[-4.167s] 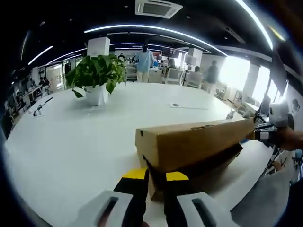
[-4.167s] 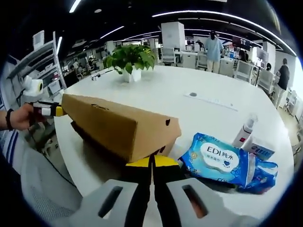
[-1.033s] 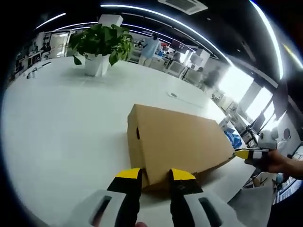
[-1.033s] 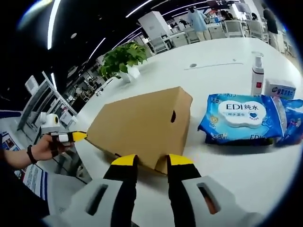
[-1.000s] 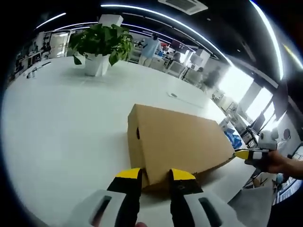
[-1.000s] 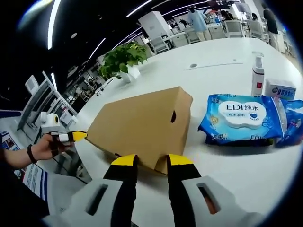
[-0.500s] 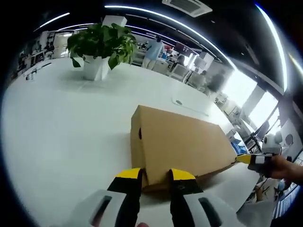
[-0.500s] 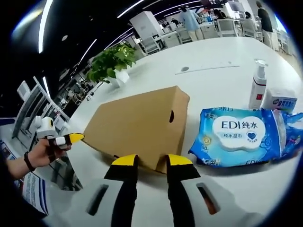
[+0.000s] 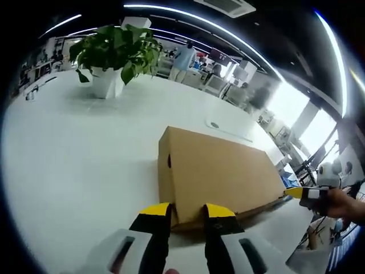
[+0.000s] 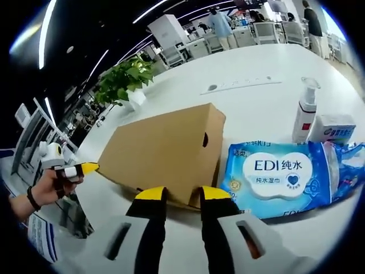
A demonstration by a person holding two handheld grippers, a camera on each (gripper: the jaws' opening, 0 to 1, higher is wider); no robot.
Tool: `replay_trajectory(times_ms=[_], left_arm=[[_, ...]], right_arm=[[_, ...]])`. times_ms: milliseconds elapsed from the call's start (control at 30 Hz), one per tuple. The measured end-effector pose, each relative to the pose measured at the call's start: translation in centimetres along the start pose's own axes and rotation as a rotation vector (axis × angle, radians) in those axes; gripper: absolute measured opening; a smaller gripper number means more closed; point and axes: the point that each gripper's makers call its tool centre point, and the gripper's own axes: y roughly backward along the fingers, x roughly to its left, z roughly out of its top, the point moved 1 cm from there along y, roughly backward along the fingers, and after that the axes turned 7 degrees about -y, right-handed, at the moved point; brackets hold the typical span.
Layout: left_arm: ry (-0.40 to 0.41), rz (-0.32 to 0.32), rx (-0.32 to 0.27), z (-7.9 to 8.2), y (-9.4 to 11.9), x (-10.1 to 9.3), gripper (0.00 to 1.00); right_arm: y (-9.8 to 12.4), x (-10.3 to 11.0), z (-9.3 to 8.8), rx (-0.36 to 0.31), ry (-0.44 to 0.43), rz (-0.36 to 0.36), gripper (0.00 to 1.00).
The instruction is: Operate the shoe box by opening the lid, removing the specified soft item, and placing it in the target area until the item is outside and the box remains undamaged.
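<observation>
A closed brown cardboard shoe box [image 9: 219, 174] lies on the white table [image 9: 68, 148], its lid down. My left gripper [image 9: 186, 212] stands open at the box's near corner, yellow tips on either side of the lid's lower edge. In the right gripper view the same box [image 10: 162, 151] has a round hole in its end wall. At that end my right gripper [image 10: 182, 194] is open, its tips straddling the corner. A hand holds each opposite gripper at the box's far corner: the right gripper [image 9: 302, 193] and the left gripper [image 10: 77, 169].
A blue pack of wet wipes [image 10: 282, 174] lies right beside the box, with a pump bottle [image 10: 305, 114] and a small carton [image 10: 336, 127] behind it. A potted plant [image 9: 111, 54] stands farther back. People and office chairs are beyond the table.
Four seconds ago both grippers were shut on the raised lid. Now the lid is down and both are open. In the last second only the cameras have shifted slightly.
</observation>
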Motion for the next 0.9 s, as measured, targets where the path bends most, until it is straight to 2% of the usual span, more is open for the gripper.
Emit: replay_trajectory(times_ms=[333, 400, 467, 500, 567, 633, 767, 900], left_arm=[[-0.003, 0.020, 0.019, 0.0, 0.1, -0.2, 0.22], [0.015, 0.035, 0.046, -0.1, 0.2, -0.2, 0.22], [0.007, 0.044, 0.053, 0.0, 0.3, -0.3, 0.23], [-0.009, 0.071, 0.051, 0.0, 0.4, 0.0, 0.24], [-0.013, 0.062, 0.035, 0.0, 0.8, -0.4, 0.30], [-0.032, 0.052, 0.012, 0.1, 1.3, -0.8, 0.34], [-0.082, 0.051, 0.021, -0.7, 2.7, -1.7, 0.36], [-0.087, 0.064, 0.023, -2.0, 4.2, -2.5, 0.37]], right_arm=[[0.1, -0.1, 0.0, 0.001, 0.013, 0.011, 0.21], [0.1, -0.1, 0.0, 0.008, 0.025, 0.028, 0.21], [0.5, -0.3, -0.1, 0.011, 0.020, 0.055, 0.19], [0.8, -0.5, 0.0, 0.009, 0.017, 0.055, 0.18], [1.7, -1.2, 0.4, -0.013, 0.057, 0.035, 0.18], [2.8, -1.8, 0.6, -0.032, 0.076, 0.032, 0.24], [5.7, -4.0, 0.0, -0.044, 0.122, 0.004, 0.34], [8.8, -6.7, -0.7, -0.070, 0.126, -0.053, 0.40]])
